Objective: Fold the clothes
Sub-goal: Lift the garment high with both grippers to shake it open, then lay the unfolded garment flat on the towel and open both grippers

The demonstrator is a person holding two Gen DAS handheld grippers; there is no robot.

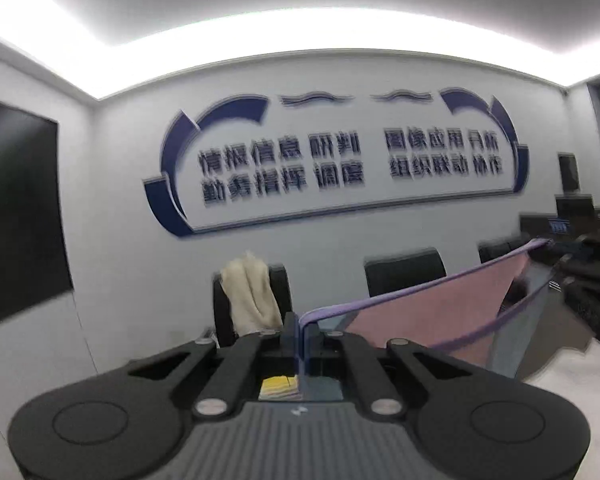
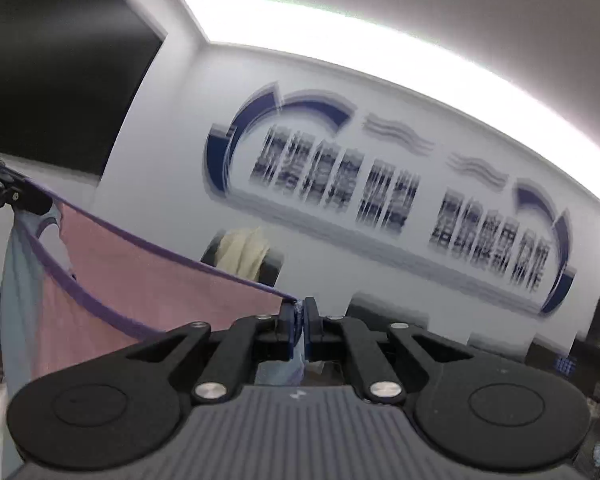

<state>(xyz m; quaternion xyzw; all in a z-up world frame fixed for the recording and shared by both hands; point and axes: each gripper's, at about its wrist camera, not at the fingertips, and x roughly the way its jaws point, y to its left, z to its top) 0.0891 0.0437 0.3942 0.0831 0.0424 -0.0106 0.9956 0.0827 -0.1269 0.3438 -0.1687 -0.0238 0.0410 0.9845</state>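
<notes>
A meeting room with a lettered wall [image 1: 340, 160] and chairs [image 1: 404, 272]: the left gripper [image 1: 303, 326] and right gripper [image 2: 299, 312] each pinch the pink garment [image 1: 432, 312], stretched between them.

wall sign [image 1: 340, 160]: 情报信息研判, partly blurred.

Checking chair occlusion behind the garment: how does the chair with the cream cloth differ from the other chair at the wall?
The draped chair carries a cream cloth over its back; the bare chair carries nothing. The draped chair stands left, the bare chair right, nearer the held garment. Both are dark, against the wall.
</notes>
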